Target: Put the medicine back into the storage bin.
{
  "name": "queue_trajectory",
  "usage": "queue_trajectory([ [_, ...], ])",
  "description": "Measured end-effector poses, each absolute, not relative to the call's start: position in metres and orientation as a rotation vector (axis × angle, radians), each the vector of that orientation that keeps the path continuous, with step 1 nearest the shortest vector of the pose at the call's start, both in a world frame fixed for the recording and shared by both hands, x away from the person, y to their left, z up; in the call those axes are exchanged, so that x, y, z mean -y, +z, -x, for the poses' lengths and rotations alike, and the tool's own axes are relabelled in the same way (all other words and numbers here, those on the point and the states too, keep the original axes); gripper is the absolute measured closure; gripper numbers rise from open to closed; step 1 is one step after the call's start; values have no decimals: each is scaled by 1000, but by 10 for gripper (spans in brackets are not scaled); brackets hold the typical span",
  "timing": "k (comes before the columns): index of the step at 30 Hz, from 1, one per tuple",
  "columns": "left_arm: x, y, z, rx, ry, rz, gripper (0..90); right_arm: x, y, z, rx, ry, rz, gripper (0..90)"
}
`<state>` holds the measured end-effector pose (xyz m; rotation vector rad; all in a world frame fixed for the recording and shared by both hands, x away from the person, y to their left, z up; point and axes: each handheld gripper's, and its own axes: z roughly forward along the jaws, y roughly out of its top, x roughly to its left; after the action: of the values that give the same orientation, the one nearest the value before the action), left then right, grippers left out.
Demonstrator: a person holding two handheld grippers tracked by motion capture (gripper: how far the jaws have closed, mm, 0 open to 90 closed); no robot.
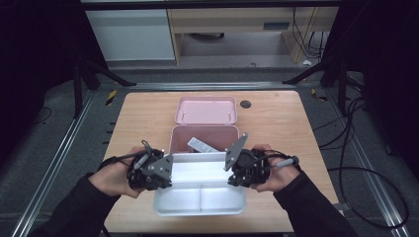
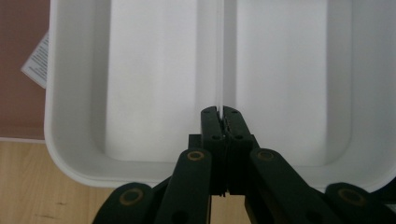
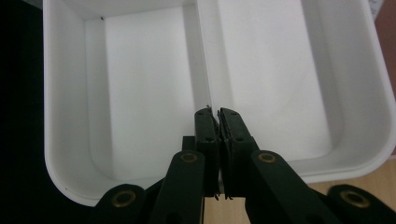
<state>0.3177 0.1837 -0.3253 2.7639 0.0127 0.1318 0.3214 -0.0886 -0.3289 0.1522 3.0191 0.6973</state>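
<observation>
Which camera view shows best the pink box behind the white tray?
The high view: it shows the whole pink box with a packet inside and its lid behind. The left gripper view gives a pink strip beside the white tray; the right gripper view, a pink sliver.

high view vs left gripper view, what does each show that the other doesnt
High view alone: the pink lid lying at the far side of the table, both hands, and the right gripper on the white tray's other end.

Left gripper view alone: a close look at the left gripper, fingers shut on the tray's middle divider.

Both: the white two-compartment tray, the pink box behind it with a printed white packet inside, and the wooden tabletop.
</observation>
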Motion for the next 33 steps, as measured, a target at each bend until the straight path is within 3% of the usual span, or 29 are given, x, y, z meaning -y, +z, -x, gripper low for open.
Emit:
queue_trajectory([
  [10, -177, -306, -376, -1, 176, -2764, 889, 94, -313, -373, -2954, 698, -139, 874],
  [16, -175, -308, -409, 9, 187, -2774, 887, 98, -322, -404, -2929, 728, -163, 874],
  [24, -172, -333, -443, 11, 169, -2784, 885, 96, -343, -432, -2910, 672, -175, 874],
  [33, -175, -358, -452, -23, 114, -2793, 885, 83, -364, -442, -2948, 568, -176, 872],
])
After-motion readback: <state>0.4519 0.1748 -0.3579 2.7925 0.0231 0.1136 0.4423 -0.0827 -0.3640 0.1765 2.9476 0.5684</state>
